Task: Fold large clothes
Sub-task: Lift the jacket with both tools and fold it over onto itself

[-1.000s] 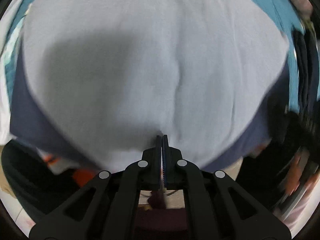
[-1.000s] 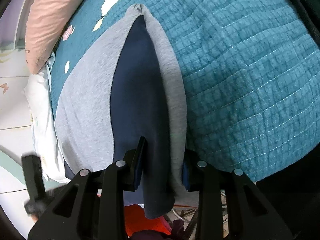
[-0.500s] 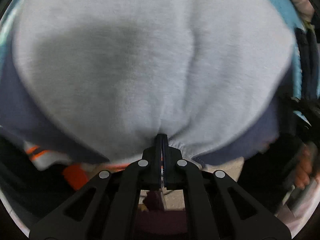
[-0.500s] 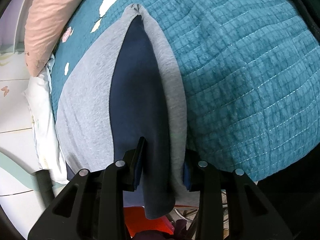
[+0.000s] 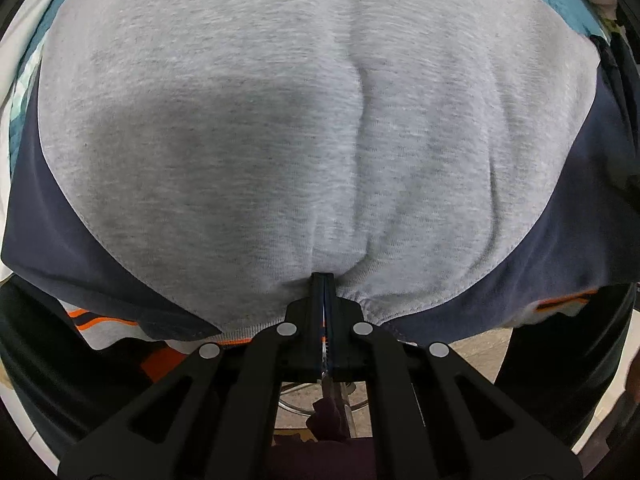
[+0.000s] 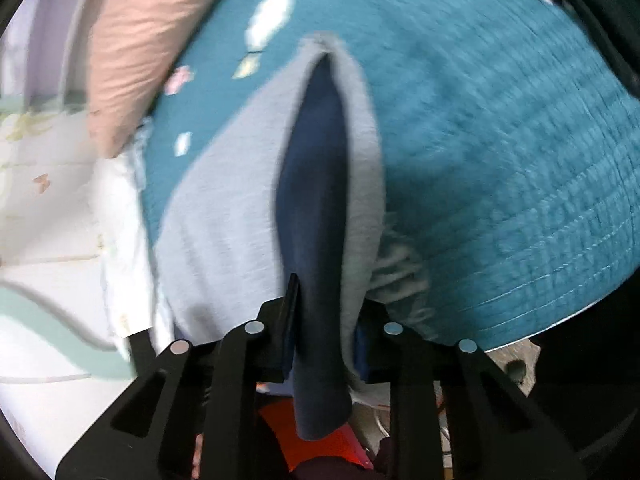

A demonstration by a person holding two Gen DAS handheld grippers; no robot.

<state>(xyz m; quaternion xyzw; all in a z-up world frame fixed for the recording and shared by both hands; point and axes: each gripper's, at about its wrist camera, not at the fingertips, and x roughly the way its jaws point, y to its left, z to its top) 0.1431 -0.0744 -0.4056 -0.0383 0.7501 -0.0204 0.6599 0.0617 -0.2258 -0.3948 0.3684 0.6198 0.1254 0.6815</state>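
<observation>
A large grey garment [image 5: 320, 120] with navy side panels [image 5: 68, 240] and orange trim fills the left wrist view, spread flat. My left gripper [image 5: 323, 280] points down at its near hem and is shut on that hem, which puckers around the fingertips. In the right wrist view the same garment [image 6: 224, 208] lies on a teal quilted bedspread [image 6: 500, 140], and a folded edge with navy fabric [image 6: 316, 160] inside runs away from me. My right gripper [image 6: 326, 308] straddles that fold; its jaws are closing, both cloth layers squeezed between them and bunching at the right.
A pink pillow [image 6: 140, 40] lies at the far left of the bedspread, above a white sheet [image 6: 120, 220] hanging over the bed's side. Pale floor tiles [image 5: 460, 344] and something orange-red [image 6: 312, 440] show below the bed's edge. Dark clothing borders both lower corners [image 5: 40, 360].
The left gripper has pulled the grey hem along, gathering wrinkles in front of it. The right jaws have narrowed on the fold and lifted it, with the view now blurred.
</observation>
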